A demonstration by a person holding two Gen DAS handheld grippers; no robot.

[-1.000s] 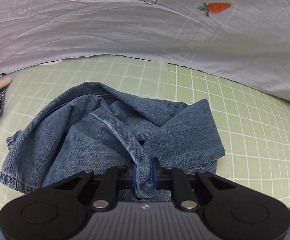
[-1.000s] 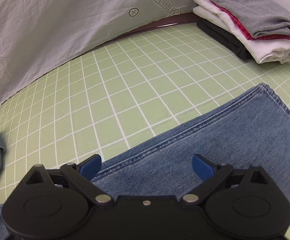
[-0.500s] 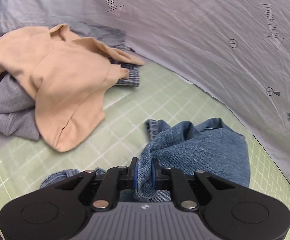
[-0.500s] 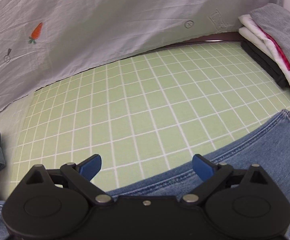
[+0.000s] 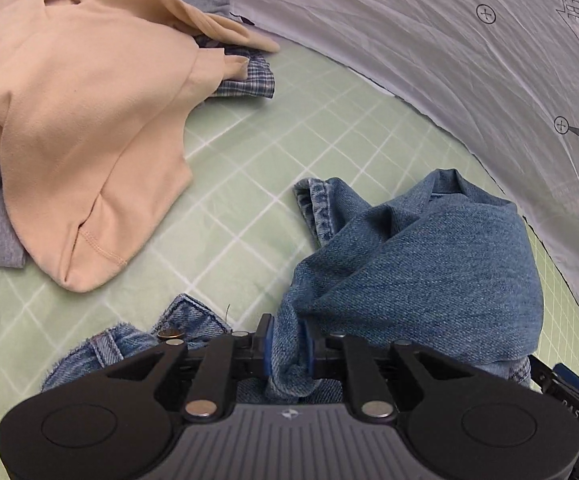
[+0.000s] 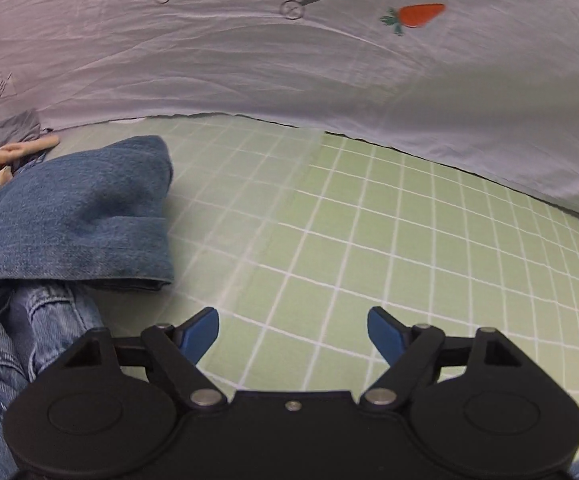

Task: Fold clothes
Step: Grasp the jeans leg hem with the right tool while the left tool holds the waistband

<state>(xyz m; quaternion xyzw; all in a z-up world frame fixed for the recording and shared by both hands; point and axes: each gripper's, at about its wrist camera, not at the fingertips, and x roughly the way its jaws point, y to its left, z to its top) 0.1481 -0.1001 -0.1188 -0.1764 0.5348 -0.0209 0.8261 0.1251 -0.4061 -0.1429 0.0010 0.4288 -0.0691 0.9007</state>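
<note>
A: While the jeans (image 5: 429,264) are only pinched by one bunched fold, what could be lost from here?

B: The grip itself, it is judged. The pads of the left claw (image 5: 287,346) are seen on either side of that fold, set narrow, yet the jaws are easing open. If the denim is released early, the heavy leg could slump back into a heap on the green checked surface (image 5: 249,152) and the fold would be crooked. The beige garment (image 5: 77,112) lies near, and could be snagged if the denim is dragged that way.

A: And the other claw?

B: The right claw (image 6: 293,334) is held fairly wide, its jaws closing, with nothing between them; only bare surface is seen beneath. The jeans lie to its left, not touched by it. A loose edge could be missed if it is closed there.
</note>
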